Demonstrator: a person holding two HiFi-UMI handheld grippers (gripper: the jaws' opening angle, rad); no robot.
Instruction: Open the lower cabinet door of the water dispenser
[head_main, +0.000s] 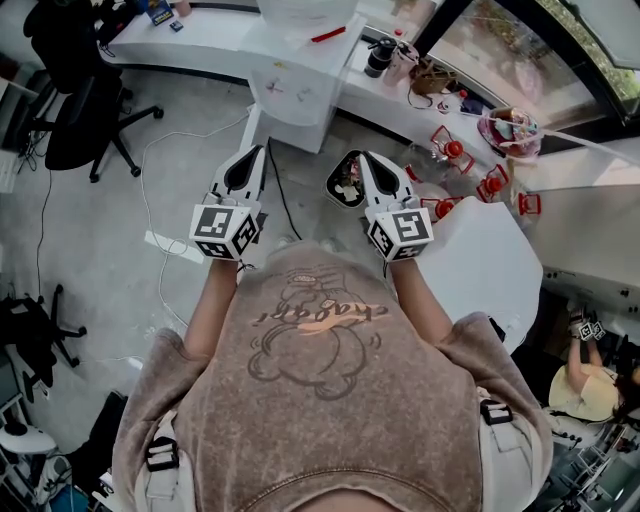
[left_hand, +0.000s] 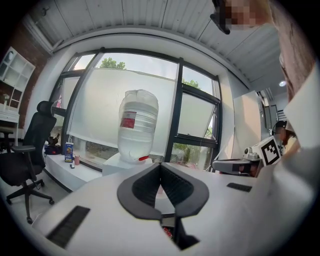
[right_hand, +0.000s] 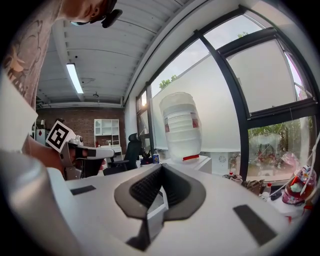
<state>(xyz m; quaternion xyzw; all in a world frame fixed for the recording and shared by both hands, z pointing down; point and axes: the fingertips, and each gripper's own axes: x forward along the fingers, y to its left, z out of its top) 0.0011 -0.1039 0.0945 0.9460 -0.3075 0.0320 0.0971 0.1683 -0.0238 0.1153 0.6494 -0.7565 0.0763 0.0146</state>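
Note:
The white water dispenser (head_main: 296, 75) stands straight ahead of me with a clear water bottle (left_hand: 137, 125) upside down on top. Seen from above, its front face (head_main: 288, 105) shows only as a narrow strip, and I cannot make out the lower door. In both gripper views the gripper bodies hide the lower cabinet. My left gripper (head_main: 258, 152) and right gripper (head_main: 363, 157) are held side by side, pointing level at the dispenser and a short way from it. Both have their jaws together with nothing between them. The bottle (right_hand: 181, 127) also shows in the right gripper view.
A black office chair (head_main: 85, 110) stands at the left by a white desk (head_main: 205, 35) along the windows. Cables (head_main: 160, 170) run over the floor. A dark bin (head_main: 343, 182) sits beside the dispenser, with red items (head_main: 455, 150) and a white round table (head_main: 485, 265) at the right.

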